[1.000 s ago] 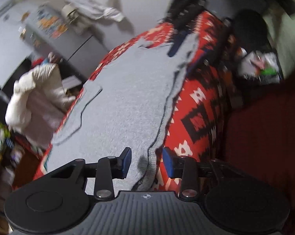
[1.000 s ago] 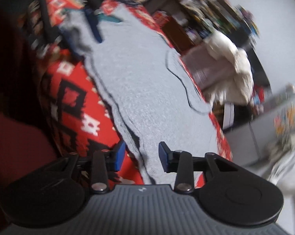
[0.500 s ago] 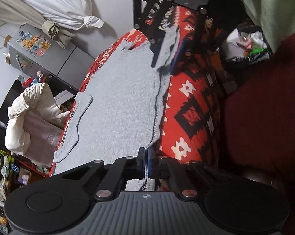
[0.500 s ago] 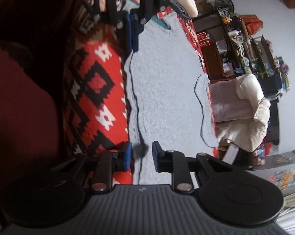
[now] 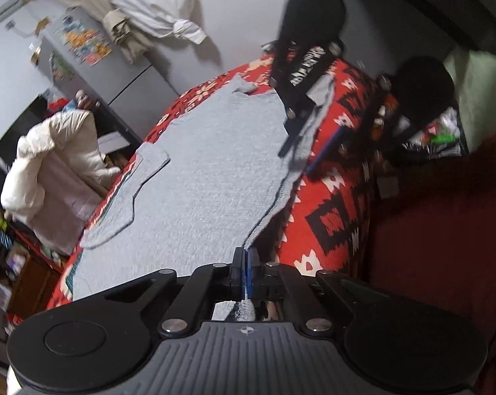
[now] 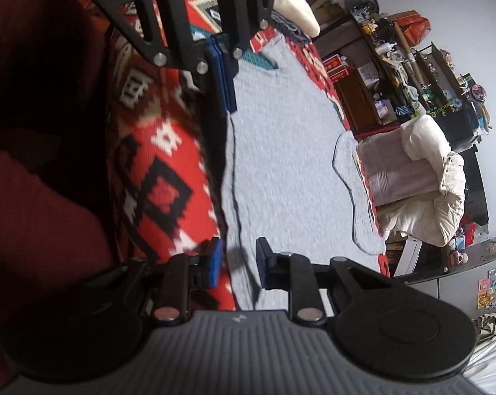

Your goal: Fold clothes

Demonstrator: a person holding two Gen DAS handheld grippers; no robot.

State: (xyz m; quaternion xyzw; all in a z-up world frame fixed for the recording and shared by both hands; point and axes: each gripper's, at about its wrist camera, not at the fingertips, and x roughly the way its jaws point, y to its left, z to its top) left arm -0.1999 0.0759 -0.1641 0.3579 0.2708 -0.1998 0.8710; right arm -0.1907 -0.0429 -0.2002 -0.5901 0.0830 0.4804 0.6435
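Grey knit garment [image 5: 198, 177] is laid flat on the red patterned blanket [image 5: 330, 204], near long edge running along the blanket's drop-off, one sleeve [image 5: 132, 197] spread toward the blanket's far side. Left gripper [image 5: 246, 271] is clenched on that near edge: pads pressed together, a tuft of grey knit seen pinched behind them, and the edge lifted slightly off the blanket toward the pads. Right gripper [image 6: 237, 260] is not clamped: jaws are parted in its own view, straddling the same near edge, fabric lying between the pads but not squeezed. In the left wrist view the right gripper [image 5: 308, 149] is seen further along the garment edge, fingers also apart, cloth draped against one of them. In the right wrist view the left gripper [image 6: 222, 75] is seen closed further up the same edge. Judged intent: both grippers are spaced along one long side so that side can be lifted evenly and carried across the garment for a lengthwise fold; a single grip point would let the knit sag and skew. Fold judged not yet started; only one of the two holds is made. Closing of the right jaws on the edge is needed next. Risk: stretchy knit, blanket could be caught with it.
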